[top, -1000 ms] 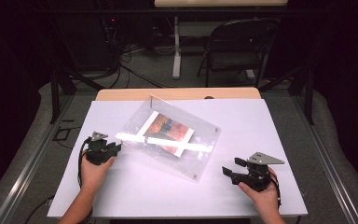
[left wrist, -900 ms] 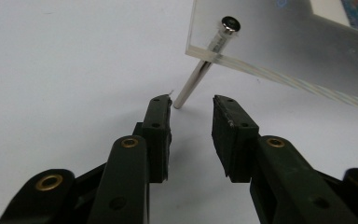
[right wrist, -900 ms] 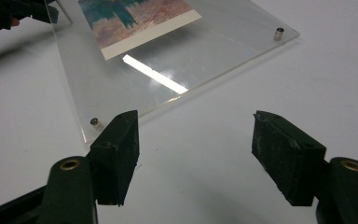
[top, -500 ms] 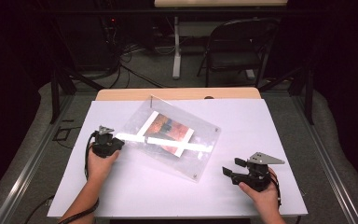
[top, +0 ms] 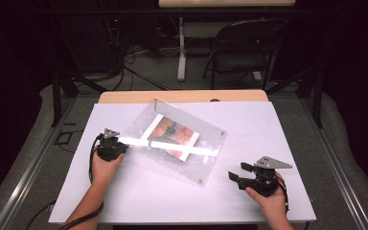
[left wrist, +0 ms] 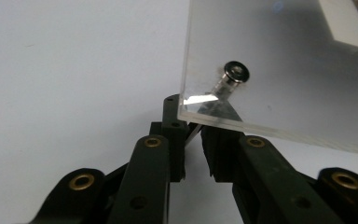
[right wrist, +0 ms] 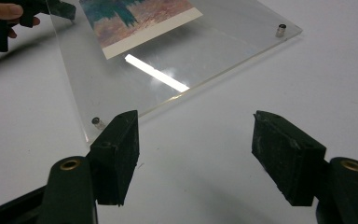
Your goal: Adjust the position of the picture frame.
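Closing on the near-left corner of the clear frame [top: 175, 141], the left gripper [left wrist: 193, 140] has just been narrowing its fingers, and in the left gripper view they sit at the plate's edge right under a metal corner post [left wrist: 230, 77]; whether the pads already press on the plate I cannot tell. The frame lies tilted on the white desk [top: 139, 201], between the 2 hands, with 1 colourful picture [top: 172, 134] sandwiched inside it. The right gripper [right wrist: 196, 149] rests near the frame's near-right corner with its fingers spread wide and nothing between them.

The frame looks like stiff acrylic: rigid, smooth and likely slippery, moderately heavy for its thickness, and prone to scratching or chipping at the corners. A bare edge close to a corner, clear of the post, seems the best place to pinch, with the second gripper supporting the opposite side so the plate does not swing.

Counted: 1 frame, 1 picture, 2 grippers, and 2 posts plainly seen in the right gripper view.
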`<state>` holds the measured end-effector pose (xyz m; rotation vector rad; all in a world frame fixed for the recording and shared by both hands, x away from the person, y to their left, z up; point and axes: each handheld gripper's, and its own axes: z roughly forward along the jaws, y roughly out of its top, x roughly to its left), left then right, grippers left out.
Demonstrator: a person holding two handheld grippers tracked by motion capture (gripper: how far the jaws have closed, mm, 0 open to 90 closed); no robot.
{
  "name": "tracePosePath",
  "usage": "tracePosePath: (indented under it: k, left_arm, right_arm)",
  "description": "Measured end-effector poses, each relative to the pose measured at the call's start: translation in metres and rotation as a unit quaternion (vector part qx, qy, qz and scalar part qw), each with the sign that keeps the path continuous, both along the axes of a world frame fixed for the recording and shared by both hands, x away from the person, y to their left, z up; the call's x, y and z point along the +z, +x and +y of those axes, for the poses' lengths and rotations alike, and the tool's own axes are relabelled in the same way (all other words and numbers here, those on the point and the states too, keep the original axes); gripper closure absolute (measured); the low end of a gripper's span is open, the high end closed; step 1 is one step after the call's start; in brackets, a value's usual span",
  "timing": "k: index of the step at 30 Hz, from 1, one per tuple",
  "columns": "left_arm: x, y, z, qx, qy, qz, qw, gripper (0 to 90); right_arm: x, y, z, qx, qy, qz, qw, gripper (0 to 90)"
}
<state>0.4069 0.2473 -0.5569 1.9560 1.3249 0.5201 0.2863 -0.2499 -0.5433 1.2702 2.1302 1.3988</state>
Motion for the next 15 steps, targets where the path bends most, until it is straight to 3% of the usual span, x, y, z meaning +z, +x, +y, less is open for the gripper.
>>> tracePosePath:
  k: [7, 15]
  left_arm:
    - [0.002, -0.005, -0.001, -0.005, 0.006, 0.002, 1.0000, 82.1]
    - [0.006, -0.017, -0.003, -0.016, 0.009, 0.009, 0.9998, 82.1]
  right_arm:
    - [0.000, 0.000, 0.000, 0.004, 0.000, -0.002, 1.0000, 34.0]
    - [0.002, -0.003, 0.007, 0.026, -0.009, -0.007, 0.9996, 36.2]
